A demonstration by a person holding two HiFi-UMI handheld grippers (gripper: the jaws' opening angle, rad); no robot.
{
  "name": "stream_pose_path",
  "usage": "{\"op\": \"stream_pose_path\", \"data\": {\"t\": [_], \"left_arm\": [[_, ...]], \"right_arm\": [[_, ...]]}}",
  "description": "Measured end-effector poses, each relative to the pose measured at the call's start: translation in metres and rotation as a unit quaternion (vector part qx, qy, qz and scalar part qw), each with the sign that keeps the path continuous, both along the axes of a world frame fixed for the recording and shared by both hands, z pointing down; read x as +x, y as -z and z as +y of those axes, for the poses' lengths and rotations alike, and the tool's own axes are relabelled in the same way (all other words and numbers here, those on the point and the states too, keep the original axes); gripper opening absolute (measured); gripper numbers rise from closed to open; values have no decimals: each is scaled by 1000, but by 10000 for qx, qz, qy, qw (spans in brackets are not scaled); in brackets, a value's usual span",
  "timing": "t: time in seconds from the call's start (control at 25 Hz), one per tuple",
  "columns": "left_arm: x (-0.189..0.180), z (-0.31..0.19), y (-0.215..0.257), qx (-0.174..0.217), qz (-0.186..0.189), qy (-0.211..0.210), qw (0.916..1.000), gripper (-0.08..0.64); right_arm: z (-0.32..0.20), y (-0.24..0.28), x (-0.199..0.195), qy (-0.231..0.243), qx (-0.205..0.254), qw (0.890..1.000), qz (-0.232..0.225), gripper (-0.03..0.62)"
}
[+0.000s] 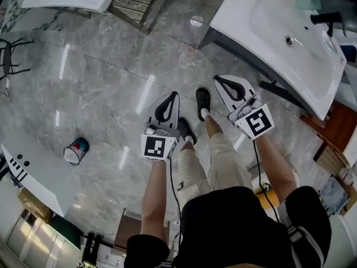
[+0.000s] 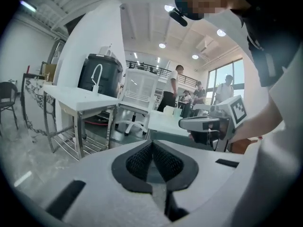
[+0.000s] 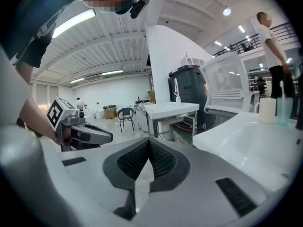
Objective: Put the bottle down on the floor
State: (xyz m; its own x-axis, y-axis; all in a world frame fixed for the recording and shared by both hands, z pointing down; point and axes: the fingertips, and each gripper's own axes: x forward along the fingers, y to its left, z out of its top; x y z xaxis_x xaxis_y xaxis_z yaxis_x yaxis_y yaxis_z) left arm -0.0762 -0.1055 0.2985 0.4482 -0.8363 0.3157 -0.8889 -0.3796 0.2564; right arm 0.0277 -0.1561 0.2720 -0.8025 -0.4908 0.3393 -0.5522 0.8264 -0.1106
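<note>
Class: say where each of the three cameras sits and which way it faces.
Head view: on the head, facing steeply down at the floor; arms, legs, left tool, right tool show.
Left gripper view: on the left tool, facing across the room; its shut jaws show.
Right gripper view: on the right tool, likewise; shut jaws show.
Shared: each gripper view catches the other tool.

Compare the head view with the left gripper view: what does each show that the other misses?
Only the head view: a small labelled container lying on the marble floor, and the person's shoes. Only the left gripper view: a white office chair and people standing far back. Both: the left tongs, shut on nothing, and the right tongs.
</note>
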Motion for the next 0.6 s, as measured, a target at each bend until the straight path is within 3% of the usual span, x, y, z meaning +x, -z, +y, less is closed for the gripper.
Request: {"op": "stream_pose_path", "data": {"t": [0.24, 0.6], "left_arm": [[20, 1, 67, 285, 121, -42, 9995, 18], [29, 52, 180, 636, 269, -486, 9964, 18]], "right_arm": [[14, 70, 24, -402, 174, 9990, -86, 3], [99, 174, 44, -1147, 354, 9925, -214, 3]]}}
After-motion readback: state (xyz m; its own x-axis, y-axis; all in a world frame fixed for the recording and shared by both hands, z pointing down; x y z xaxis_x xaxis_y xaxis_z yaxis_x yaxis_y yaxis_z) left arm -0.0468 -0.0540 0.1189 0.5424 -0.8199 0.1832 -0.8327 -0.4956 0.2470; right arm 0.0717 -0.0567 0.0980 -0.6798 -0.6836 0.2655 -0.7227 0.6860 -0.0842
